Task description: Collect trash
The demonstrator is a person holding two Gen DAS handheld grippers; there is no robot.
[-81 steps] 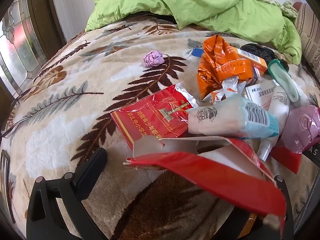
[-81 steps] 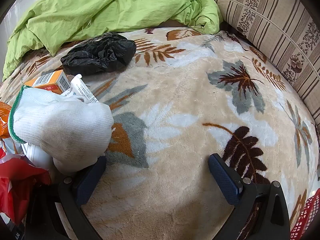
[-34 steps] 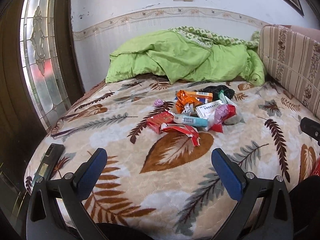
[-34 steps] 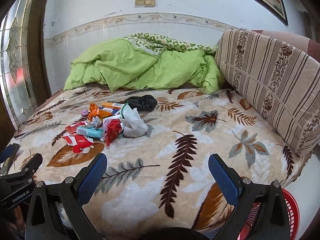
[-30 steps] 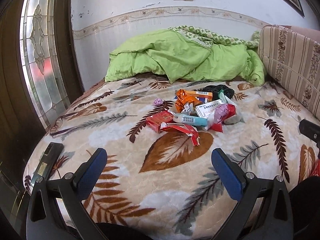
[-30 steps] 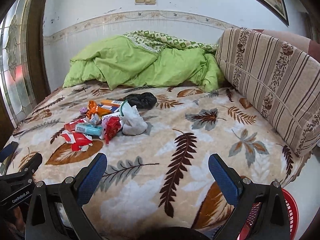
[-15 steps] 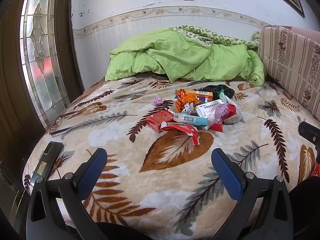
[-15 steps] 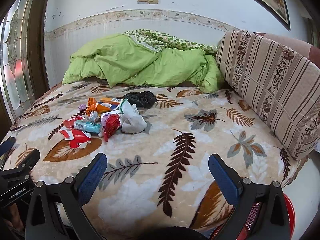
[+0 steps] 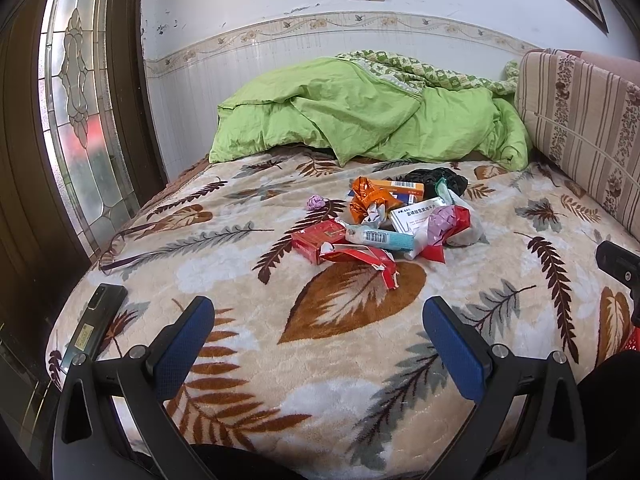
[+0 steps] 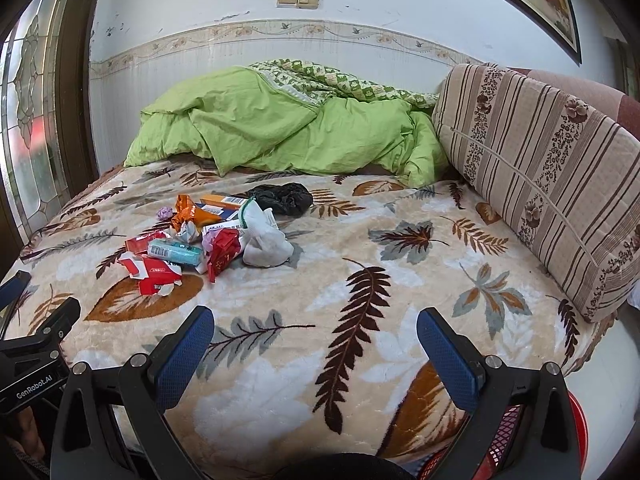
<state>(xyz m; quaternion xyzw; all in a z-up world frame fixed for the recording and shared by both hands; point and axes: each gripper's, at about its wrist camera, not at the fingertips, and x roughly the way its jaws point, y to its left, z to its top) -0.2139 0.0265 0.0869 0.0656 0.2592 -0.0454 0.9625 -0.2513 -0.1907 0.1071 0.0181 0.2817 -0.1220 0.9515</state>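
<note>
While both tongs, left gripper (image 9: 318,342) and right gripper (image 10: 315,346), stood spread and empty, the trash pile (image 9: 384,222) lay at twelve o'clock on the blanket (image 9: 256,360); better to pinch one wrapper edge, not plush.

Leaf-print bed (image 9: 240,332); green duvet (image 9: 360,112); white wall (image 10: 200,8) w/ stained-glass window (image 9: 76,120).

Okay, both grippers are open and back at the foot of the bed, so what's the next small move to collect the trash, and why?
Probably reach the left gripper forward toward the torn red wrapper. It looks like the nearest piece of the trash pile on the blanket, roughly ahead of that gripper. Both it and the right gripper are open, empty and well short of the pile. A red basket shows at the right view's lower edge.
</note>
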